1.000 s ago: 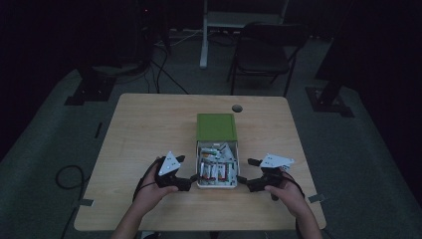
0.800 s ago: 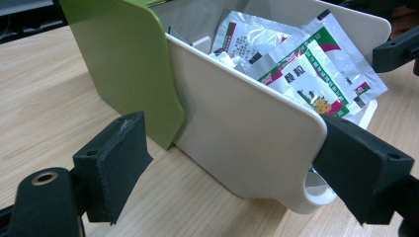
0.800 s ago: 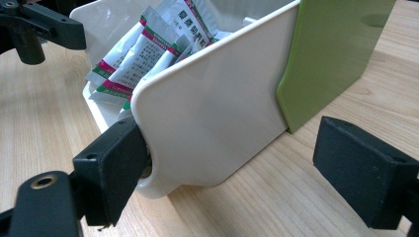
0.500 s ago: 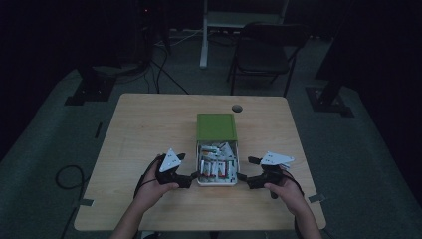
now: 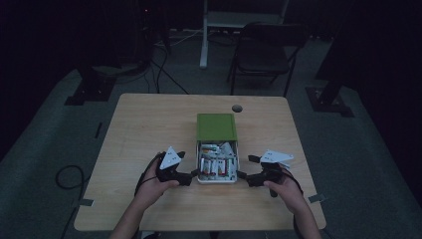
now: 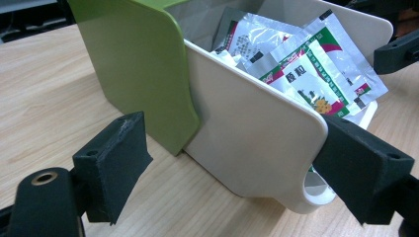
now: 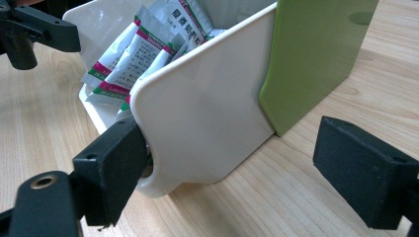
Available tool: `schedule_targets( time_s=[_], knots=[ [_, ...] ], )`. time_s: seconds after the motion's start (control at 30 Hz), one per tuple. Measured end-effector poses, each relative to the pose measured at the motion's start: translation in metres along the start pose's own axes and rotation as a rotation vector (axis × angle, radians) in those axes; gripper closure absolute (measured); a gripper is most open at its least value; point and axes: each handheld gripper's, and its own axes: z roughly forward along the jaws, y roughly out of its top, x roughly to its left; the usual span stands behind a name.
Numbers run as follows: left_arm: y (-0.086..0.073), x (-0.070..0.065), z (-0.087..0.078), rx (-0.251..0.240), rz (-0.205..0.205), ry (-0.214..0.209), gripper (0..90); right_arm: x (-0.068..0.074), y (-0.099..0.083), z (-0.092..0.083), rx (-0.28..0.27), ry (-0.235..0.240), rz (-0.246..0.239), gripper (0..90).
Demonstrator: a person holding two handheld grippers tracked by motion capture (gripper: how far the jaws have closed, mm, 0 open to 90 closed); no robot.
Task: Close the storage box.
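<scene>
Both claws are parked wide open on either side of the drawer box (image 5: 217,164): your left claw (image 5: 189,178) straddles its near left corner, your right claw (image 5: 245,177) the near right corner, neither squeezing anything. It sits mid-table (image 5: 149,124), the white drawer pulled out of the green sleeve (image 5: 216,127) toward you. I'd guess it's light, stiff, slick plastic, so pinch a side wall low down rather than the rounded rim. Loose foil sachets (image 6: 301,64) piled inside the drawer could slide or spill if you tip it.
</scene>
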Motion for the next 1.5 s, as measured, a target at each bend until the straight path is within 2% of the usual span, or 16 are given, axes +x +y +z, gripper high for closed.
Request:
schedule_targets(
  time_s=[0.53,0.73,1.0,1.5],
  knots=[
    [0.003,0.007,0.007,0.001,-0.014,0.006,15.0,-0.006,0.003,0.004,-0.003,-0.023,0.029,13.0],
    [0.004,0.01,0.009,0.0,-0.011,0.013,15.0,-0.007,0.005,0.007,0.003,-0.032,0.024,12.9],
    [0.005,0.013,0.012,-0.002,-0.025,0.02,15.0,-0.01,0.009,0.009,0.013,-0.053,0.015,12.8],
    [0.013,0.019,0.019,-0.002,-0.011,0.036,15.0,-0.018,0.015,0.013,-0.014,-0.091,0.055,12.9]
  ],
)
